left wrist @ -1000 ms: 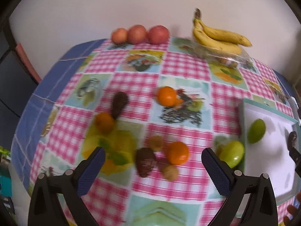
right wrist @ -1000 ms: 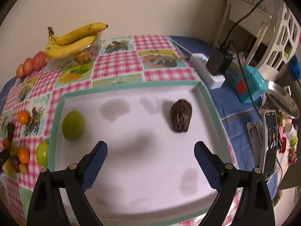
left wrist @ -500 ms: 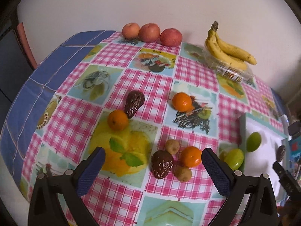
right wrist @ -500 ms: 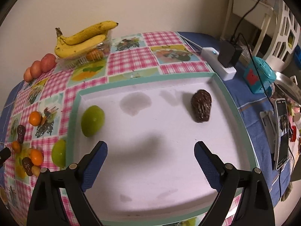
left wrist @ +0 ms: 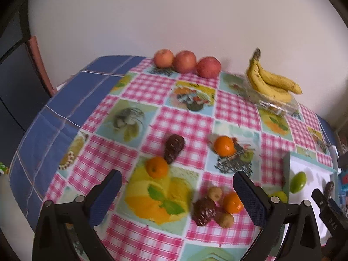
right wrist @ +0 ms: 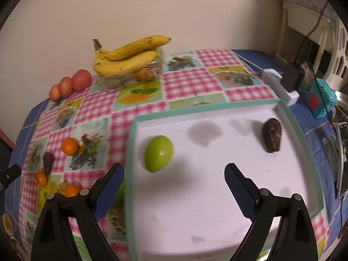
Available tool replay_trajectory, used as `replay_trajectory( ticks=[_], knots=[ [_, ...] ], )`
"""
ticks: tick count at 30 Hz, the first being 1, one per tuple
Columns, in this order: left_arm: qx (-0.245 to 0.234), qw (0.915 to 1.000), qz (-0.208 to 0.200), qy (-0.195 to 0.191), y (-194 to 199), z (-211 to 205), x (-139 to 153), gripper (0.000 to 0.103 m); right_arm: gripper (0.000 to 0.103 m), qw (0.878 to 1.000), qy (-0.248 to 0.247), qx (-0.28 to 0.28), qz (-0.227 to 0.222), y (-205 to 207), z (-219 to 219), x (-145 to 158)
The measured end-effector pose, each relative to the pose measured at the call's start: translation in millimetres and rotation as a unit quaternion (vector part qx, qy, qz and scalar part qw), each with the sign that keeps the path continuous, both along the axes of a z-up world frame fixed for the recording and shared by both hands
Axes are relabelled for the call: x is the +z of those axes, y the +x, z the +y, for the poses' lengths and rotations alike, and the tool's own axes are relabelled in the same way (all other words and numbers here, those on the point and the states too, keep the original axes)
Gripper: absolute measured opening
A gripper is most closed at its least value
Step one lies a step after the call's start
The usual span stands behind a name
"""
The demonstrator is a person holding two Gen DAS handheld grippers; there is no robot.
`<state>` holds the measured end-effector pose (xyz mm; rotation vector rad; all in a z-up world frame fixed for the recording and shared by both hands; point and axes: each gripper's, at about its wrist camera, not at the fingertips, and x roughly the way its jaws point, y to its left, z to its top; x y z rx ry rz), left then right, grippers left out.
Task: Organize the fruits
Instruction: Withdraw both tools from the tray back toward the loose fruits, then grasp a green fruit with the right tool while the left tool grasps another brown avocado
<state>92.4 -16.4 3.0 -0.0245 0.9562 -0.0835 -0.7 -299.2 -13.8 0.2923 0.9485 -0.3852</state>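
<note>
White teal-rimmed tray [right wrist: 291, 117] holds a green fruit [right wrist: 158, 153] near its left rim and a dark scaly fruit [right wrist: 271, 138] near its right rim; oranges [left wrist: 157, 167], dark fruits [left wrist: 174, 148] lie left of it.

A home dining spot, fruit-print checked tablecloth [left wrist: 191, 121], bananas [right wrist: 128, 54], phone charger [right wrist: 291, 78] by a plain wall

plain off-white wall [right wrist: 152, 6] across the top; white shelf unit [right wrist: 304, 28] with cables upper right; dim warm indoor light.
</note>
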Motion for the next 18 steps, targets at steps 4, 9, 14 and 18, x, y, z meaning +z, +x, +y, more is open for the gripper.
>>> replay_trajectory(
  ticks=[4, 9, 14, 18],
  knots=[
    [0.026, 0.9996, -0.013, -0.001, 4.2, 16.9, 7.5, 0.103, 0.094, 1.000, 0.008, 0.028, -0.007, 9.5, 18.4, -0.6],
    [0.060, 0.9977, -0.026, -0.015, 9.0, 43.2, 17.7, 0.103, 0.094, 0.997, 0.019, 0.072, -0.020, 20.8, 44.7, 1.5],
    [0.079, 0.9960, -0.028, -0.030, 12.3, 62.5, 22.8, 0.103, 0.091, 0.994, 0.029, 0.098, -0.023, 27.2, 63.0, 2.9],
    [0.078, 0.9958, -0.018, -0.043, 15.3, 66.7, 19.0, 0.103, 0.069, 0.994, 0.028, 0.108, -0.011, 30.8, 69.3, -0.3]
  ],
)
